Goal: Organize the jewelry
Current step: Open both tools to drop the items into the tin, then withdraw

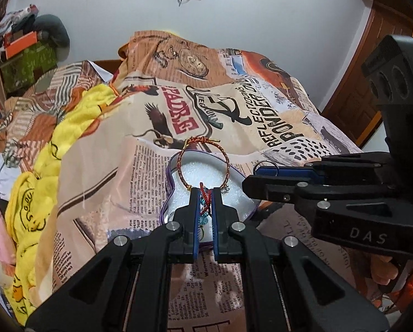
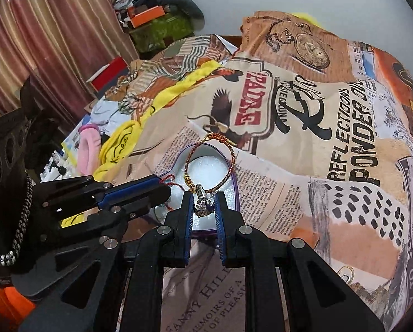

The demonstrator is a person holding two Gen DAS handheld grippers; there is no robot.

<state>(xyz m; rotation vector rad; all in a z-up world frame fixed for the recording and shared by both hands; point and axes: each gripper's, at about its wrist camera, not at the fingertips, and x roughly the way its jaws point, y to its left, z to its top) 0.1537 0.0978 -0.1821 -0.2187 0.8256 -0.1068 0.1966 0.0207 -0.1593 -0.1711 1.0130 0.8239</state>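
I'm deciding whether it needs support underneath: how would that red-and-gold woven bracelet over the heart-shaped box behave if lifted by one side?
The bracelet holds a round loop, so it is probably semi-stiff, not floppy. It looks thin and light. Its hanging gold beads would likely swing or slide along the cord.

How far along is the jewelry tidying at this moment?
Partly done: the red-and-gold braided cord bracelet already lies across the rim of the heart-shaped purple-edged box with white foam lining. In hand: the left claw grips a red cord piece with blue beads, the right claw a silver metal charm, both over the box. Left: releasing both inside.
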